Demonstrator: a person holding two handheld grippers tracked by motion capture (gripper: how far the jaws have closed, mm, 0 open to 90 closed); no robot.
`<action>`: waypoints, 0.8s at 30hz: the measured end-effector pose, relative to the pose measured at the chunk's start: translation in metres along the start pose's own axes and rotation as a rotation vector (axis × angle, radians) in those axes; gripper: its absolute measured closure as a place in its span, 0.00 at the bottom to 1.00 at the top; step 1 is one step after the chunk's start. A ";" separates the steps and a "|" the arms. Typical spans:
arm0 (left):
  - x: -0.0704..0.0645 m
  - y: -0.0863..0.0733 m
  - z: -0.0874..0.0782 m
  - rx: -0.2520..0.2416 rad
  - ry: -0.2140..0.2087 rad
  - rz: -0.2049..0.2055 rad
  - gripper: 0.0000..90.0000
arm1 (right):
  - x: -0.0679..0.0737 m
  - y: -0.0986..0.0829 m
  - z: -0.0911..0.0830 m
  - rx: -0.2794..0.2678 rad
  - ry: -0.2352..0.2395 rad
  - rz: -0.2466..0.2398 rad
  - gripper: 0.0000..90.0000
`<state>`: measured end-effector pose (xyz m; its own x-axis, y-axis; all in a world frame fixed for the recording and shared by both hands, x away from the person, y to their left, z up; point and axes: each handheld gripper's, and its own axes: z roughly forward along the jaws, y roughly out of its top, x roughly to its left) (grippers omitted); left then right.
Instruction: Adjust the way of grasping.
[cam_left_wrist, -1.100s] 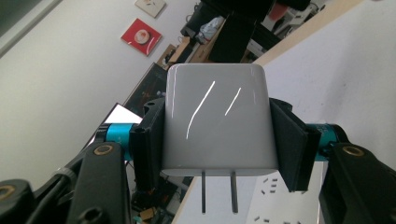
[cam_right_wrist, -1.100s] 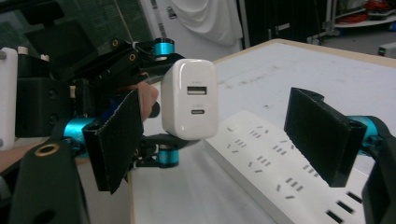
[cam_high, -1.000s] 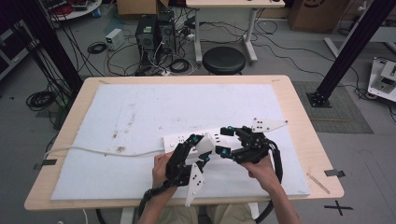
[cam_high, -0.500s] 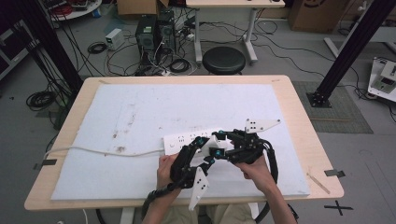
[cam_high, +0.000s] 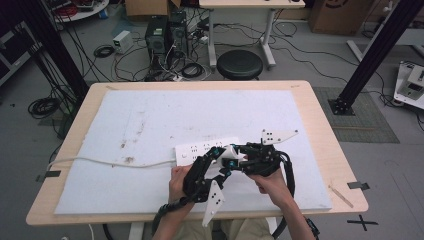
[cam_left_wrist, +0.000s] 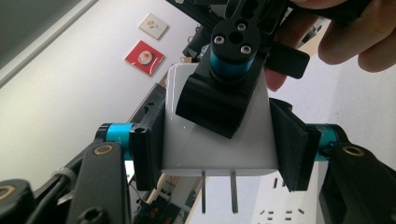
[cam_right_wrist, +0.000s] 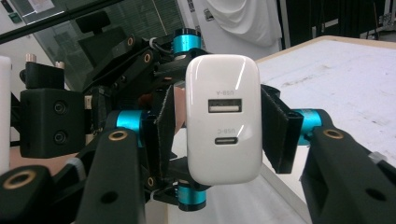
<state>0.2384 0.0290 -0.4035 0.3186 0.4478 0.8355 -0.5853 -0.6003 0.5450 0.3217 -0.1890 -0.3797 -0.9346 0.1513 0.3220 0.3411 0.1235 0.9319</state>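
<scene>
A white USB charger (cam_right_wrist: 222, 116) with two prongs (cam_left_wrist: 217, 191) hangs just above the white power strip (cam_high: 200, 150) near the table's front middle. My left gripper (cam_left_wrist: 217, 144) is shut on its narrow sides. My right gripper (cam_right_wrist: 219, 126) faces the USB-A and USB-C ports, and its pads close on the broad faces, with a thin sliver of gap at the left pad. In the high view the left gripper (cam_high: 224, 160) and right gripper (cam_high: 239, 161) meet tip to tip around the charger (cam_high: 231, 151). The strip's sockets (cam_left_wrist: 289, 207) show below the prongs.
The strip's white cable (cam_high: 110, 162) runs left across the white mat (cam_high: 150, 115) and off the table's edge. The wooden table rim (cam_high: 330, 150) borders the mat. A black stool (cam_high: 241, 64) and floor cables lie beyond the far edge.
The right gripper has moved left to meet the left gripper and closed around the charger. The left gripper has shifted slightly right and kept its hold.
</scene>
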 end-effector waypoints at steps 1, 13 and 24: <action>0.000 0.000 0.000 0.000 0.000 0.000 0.47 | 0.000 0.000 0.000 -0.004 0.002 -0.008 0.57; -0.002 0.000 0.001 -0.012 -0.011 0.009 0.47 | 0.000 0.000 0.000 0.007 -0.002 -0.017 0.70; -0.002 0.000 0.002 0.011 -0.023 0.007 0.47 | 0.002 -0.002 0.001 0.018 -0.044 -0.031 0.70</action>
<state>0.2396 0.0272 -0.4051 0.3315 0.4286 0.8405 -0.5794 -0.6106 0.5399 0.3195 -0.1883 -0.3810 -0.9395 0.1898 0.2853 0.3144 0.1466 0.9379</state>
